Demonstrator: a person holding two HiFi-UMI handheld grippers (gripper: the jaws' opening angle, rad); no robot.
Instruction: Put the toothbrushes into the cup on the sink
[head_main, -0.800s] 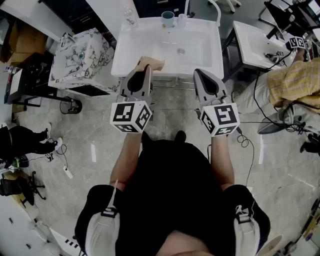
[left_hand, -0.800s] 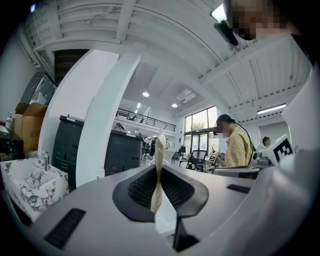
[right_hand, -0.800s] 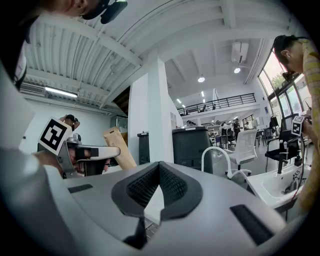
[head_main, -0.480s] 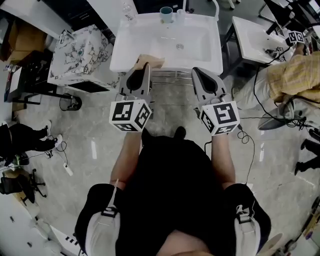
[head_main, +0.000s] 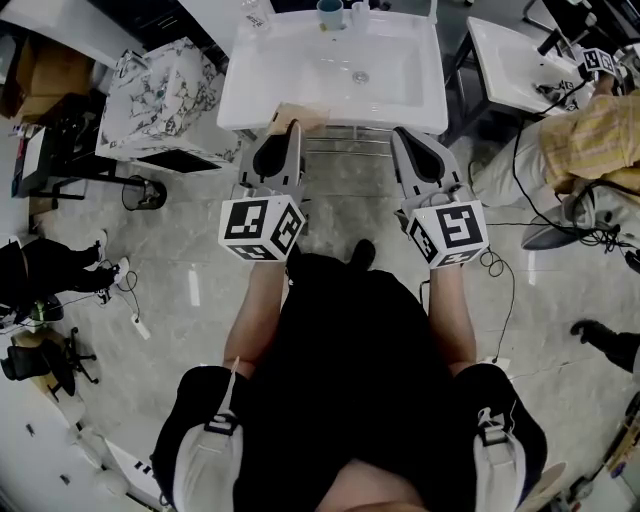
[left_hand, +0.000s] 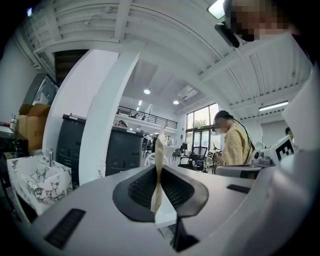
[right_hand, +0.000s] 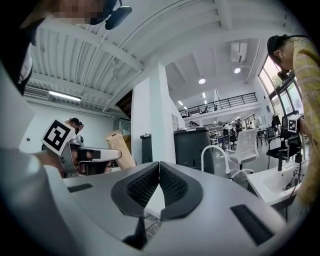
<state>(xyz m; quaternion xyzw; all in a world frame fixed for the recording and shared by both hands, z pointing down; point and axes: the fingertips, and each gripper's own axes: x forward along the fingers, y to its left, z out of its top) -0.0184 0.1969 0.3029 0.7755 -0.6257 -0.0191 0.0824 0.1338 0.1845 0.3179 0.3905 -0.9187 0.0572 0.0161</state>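
Seen from above, a person in black stands before a white sink (head_main: 300, 75) with a two-jaw gripper in each hand. At far left, a box with a marbled black-and-white pattern (head_main: 160, 100) sits to the side of the sink. The left gripper (head_main: 292, 135) has its jaws pinched on a flat tan packet (head_main: 305, 114), which shows against the sink's front rim. In the left gripper view the packet appears edge-on, thin as card. It stands upright from between the ribbed dark pads (left_hand: 140, 187) and bends slightly at its middle. Its contents cannot be made out. A teal cup (head_main: 330, 12) stands on the back ledge of the sink, well apart from the packet, with a clear cup (head_main: 360, 12) just beside it to the right. The right gripper (head_main: 402, 140) hovers near the sink's front rim, its jaws pressed together with nothing between them. At far right, a second person in a yellow checked shirt (head_main: 600, 135) bends beside another white sink (head_main: 505, 70)
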